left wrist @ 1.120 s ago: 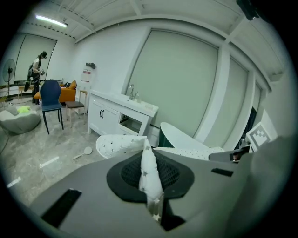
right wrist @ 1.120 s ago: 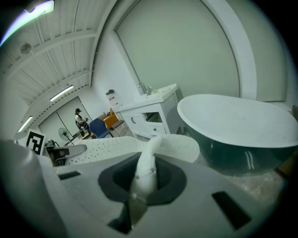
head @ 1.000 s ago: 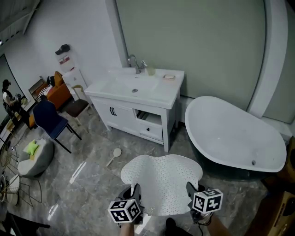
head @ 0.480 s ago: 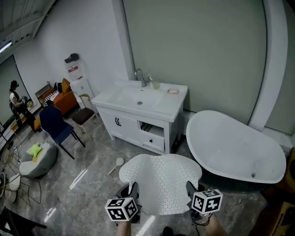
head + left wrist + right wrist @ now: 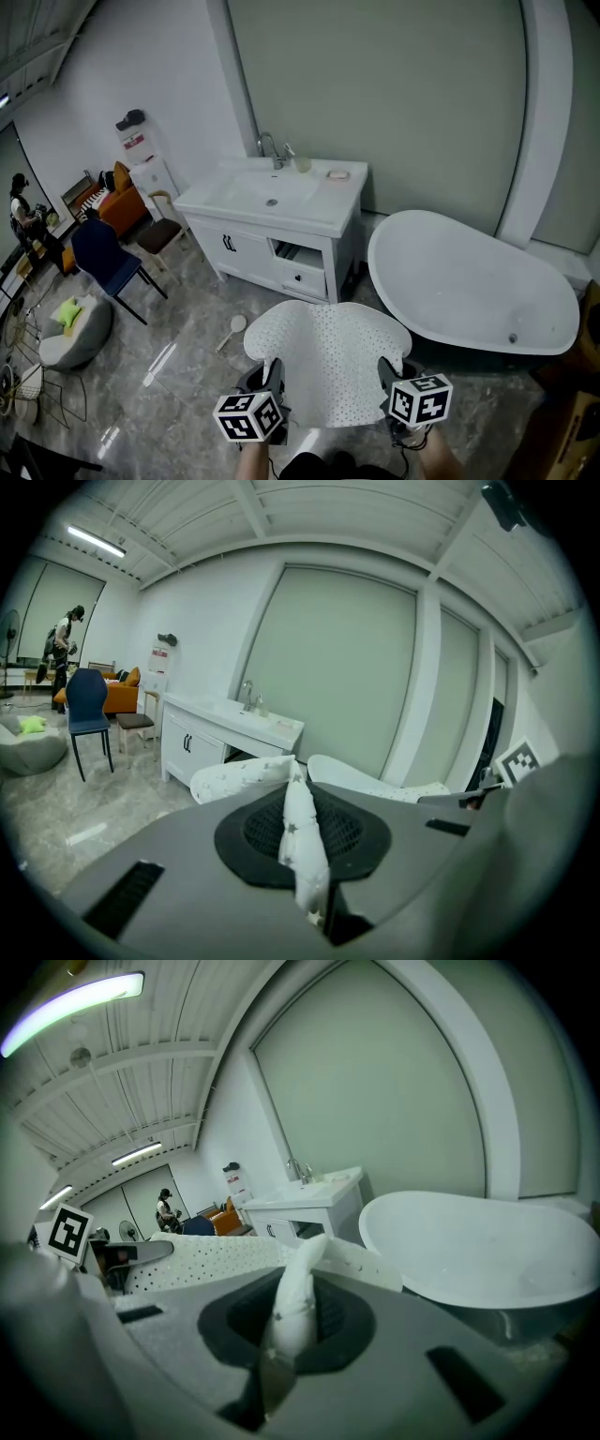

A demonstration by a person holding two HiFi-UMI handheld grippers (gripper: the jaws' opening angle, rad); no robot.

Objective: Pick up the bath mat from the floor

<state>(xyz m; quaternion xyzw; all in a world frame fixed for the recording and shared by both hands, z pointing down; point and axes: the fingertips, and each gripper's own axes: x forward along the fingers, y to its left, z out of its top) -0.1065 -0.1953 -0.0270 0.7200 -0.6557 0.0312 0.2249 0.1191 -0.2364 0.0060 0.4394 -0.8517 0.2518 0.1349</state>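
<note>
The white perforated bath mat [image 5: 330, 361] hangs in the air, spread between both grippers above the grey floor. My left gripper [image 5: 271, 382] is shut on the mat's near left edge, and a pinched fold of the bath mat [image 5: 302, 834] runs between its jaws. My right gripper [image 5: 386, 379] is shut on the near right edge, where a fold of the bath mat [image 5: 295, 1301] is clamped. The mat's far edge curls up toward the vanity.
A white vanity with sink [image 5: 272, 199] stands ahead, a white bathtub [image 5: 469, 281] to the right. A small hand mirror [image 5: 234, 326] lies on the floor. Chairs [image 5: 105, 261], an orange sofa and a person [image 5: 21, 206] are at the far left.
The mat stays gripped at both near corners. The view has shifted slightly, with vanity and tub sliding a little in the frame; the grippers keep their places.
</note>
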